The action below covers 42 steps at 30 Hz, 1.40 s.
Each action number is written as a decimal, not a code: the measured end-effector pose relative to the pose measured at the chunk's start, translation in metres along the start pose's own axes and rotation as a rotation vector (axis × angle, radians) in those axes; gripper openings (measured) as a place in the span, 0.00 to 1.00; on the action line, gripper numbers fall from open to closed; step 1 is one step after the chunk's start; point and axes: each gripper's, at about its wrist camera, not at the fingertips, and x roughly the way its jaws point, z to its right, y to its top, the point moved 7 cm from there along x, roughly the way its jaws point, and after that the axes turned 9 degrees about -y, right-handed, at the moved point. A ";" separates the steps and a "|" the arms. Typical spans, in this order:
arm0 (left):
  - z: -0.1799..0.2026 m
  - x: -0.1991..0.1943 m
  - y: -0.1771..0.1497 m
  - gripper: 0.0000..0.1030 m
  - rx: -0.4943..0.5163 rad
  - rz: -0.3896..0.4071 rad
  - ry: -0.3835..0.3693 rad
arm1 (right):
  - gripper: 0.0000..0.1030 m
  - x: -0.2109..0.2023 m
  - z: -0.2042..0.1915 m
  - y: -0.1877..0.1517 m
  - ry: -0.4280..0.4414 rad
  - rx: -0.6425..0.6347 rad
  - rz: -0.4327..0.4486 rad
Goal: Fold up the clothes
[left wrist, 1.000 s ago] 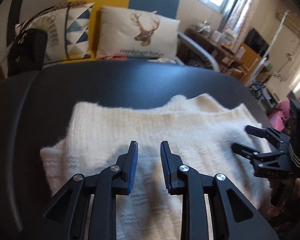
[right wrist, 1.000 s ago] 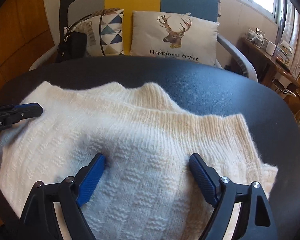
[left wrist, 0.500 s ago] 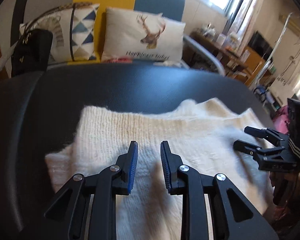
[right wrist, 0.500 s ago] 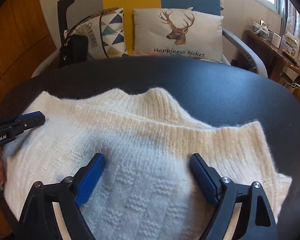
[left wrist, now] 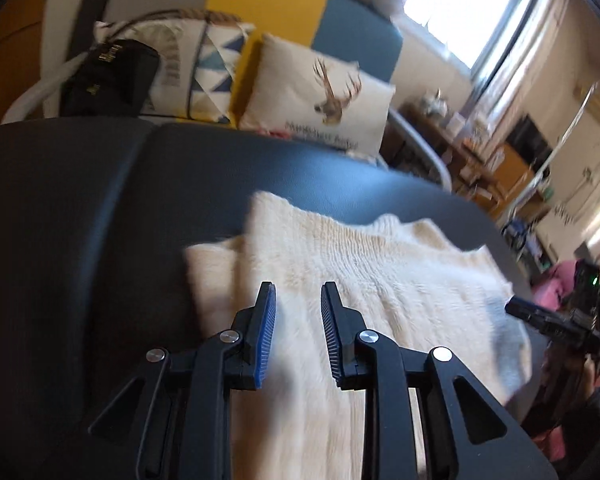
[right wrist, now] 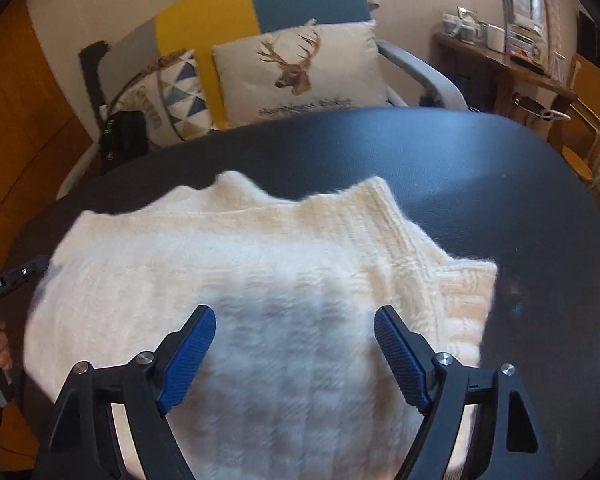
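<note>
A cream knitted sweater (left wrist: 380,280) lies folded flat on the dark round table (left wrist: 100,200), its ribbed edge toward the far side. My left gripper (left wrist: 298,286) hovers over the sweater's left part, open by a narrow gap with nothing between the blue pads. My right gripper (right wrist: 294,312) stands wide open above the sweater (right wrist: 260,248) near its right part, also holding nothing. The right gripper (left wrist: 540,316) shows at the right edge of the left wrist view. The left gripper's tip (right wrist: 20,276) and a hand show at the left edge of the right wrist view.
Behind the table (right wrist: 480,180) stands an armchair with a deer cushion (right wrist: 300,68), a triangle-pattern cushion (right wrist: 172,96) and a black handbag (left wrist: 108,76). A wooden sideboard (right wrist: 508,60) with jars is at the right. Bare tabletop lies beyond and beside the sweater.
Both views have tilted and blurred. The left gripper has drifted toward the sweater's left edge and the right gripper toward its right edge. The sweater lies as before; both jaws keep their width.
</note>
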 end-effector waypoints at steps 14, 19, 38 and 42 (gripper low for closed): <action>-0.011 -0.046 -0.093 0.25 0.041 -0.118 -0.126 | 0.82 -0.001 -0.059 -0.041 0.001 -0.093 -0.065; -0.020 -0.037 -0.094 0.30 -0.003 -0.106 -0.178 | 0.82 0.001 -0.063 -0.042 -0.045 -0.126 -0.076; -0.005 -0.009 -0.086 0.41 0.023 -0.309 -0.631 | 0.87 0.019 -0.077 -0.045 -0.130 -0.228 -0.120; -0.004 -0.008 -0.094 0.39 0.052 -0.356 -0.594 | 0.87 0.016 -0.077 -0.044 -0.142 -0.230 -0.109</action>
